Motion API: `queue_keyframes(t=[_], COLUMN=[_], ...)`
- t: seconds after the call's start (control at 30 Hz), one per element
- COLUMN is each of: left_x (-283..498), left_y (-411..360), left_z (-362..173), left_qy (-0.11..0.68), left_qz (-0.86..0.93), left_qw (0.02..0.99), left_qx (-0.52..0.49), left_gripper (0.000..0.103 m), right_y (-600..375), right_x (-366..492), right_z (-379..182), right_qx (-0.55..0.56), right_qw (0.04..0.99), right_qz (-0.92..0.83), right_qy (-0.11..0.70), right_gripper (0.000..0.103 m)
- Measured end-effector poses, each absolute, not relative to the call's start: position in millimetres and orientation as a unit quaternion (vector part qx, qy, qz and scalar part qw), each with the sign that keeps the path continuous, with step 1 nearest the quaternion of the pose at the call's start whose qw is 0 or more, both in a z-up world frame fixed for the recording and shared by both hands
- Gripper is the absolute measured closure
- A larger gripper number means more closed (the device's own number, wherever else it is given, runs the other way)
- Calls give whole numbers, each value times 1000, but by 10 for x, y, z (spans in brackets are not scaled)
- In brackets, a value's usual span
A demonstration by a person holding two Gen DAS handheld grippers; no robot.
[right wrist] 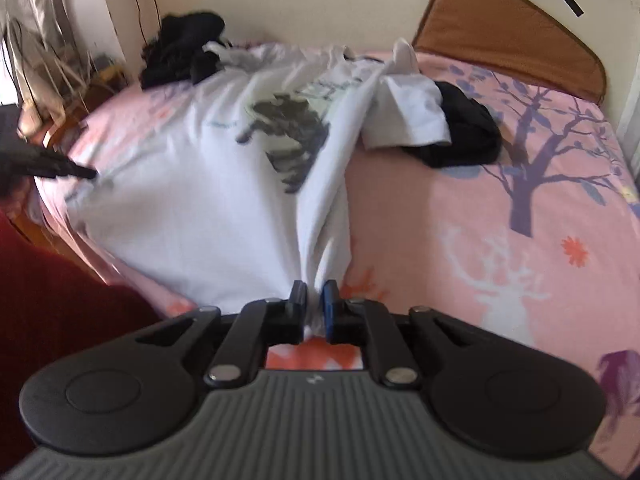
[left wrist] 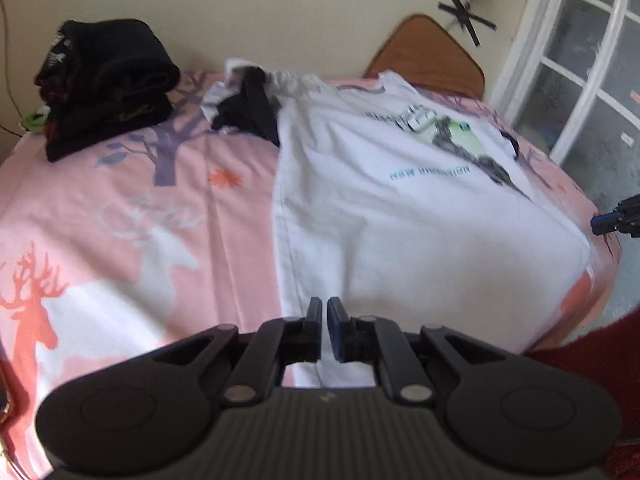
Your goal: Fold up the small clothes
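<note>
1. Across the pink deer-print bedsheet (left wrist: 120,208) a white T-shirt (left wrist: 400,220) lies spread, print side up, its hem toward the near edge of the bed.
2. The right gripper (right wrist: 314,296) is clenched on a gathered bunch of the shirt's hem, cloth pinched between its fingers.
3. The left gripper (left wrist: 324,312) sits over the shirt's near edge with its fingers almost together; whether cloth is caught between them cannot be told.
4. A stack of black clothes (left wrist: 104,84) sits at the far corner, well apart from the shirt.
5. A crumpled black garment (right wrist: 460,132) lies beside the shirt's sleeve.
6. Bare sheet stretches open on the side away from the shirt.
</note>
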State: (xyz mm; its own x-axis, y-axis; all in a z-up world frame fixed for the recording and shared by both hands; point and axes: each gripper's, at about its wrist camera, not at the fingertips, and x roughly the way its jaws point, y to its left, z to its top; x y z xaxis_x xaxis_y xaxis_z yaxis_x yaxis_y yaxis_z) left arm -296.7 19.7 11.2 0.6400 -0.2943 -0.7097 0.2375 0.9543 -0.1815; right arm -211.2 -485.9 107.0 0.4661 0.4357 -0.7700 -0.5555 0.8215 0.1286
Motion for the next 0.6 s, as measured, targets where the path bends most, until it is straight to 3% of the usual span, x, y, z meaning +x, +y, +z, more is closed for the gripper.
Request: queue_keyframes(t=[0.03, 0.1, 0.2, 0.4, 0.57, 0.6], left_x=[-2926, -2805, -2641, -2460, -2369, -2338], left_y=[282, 463, 609, 395, 108, 95], left_z=[155, 196, 161, -60, -239, -271], left_qy=[384, 359, 321, 280, 282, 293], left_qz=[-127, -90, -63, -135, -187, -189], left_qw=[913, 926, 936, 934, 928, 924], left_qx=[-51, -79, -128, -175, -155, -157], left_gripper=[88, 81, 81, 81, 81, 84], right_y=[-4868, -4796, -4285, -2382, -1020, -824], right_x=[-2023, -1781, -1389, -785, -201, -85], right_z=[1188, 1452, 1750, 1773, 1234, 1105], right_qx=[-73, -29, 25, 15, -41, -58], right_qw=[872, 899, 904, 830, 804, 803], right_qz=[271, 263, 307, 454, 432, 413], right_qy=[400, 350, 298, 324, 406, 425], right_gripper=[87, 70, 56, 48, 49, 53])
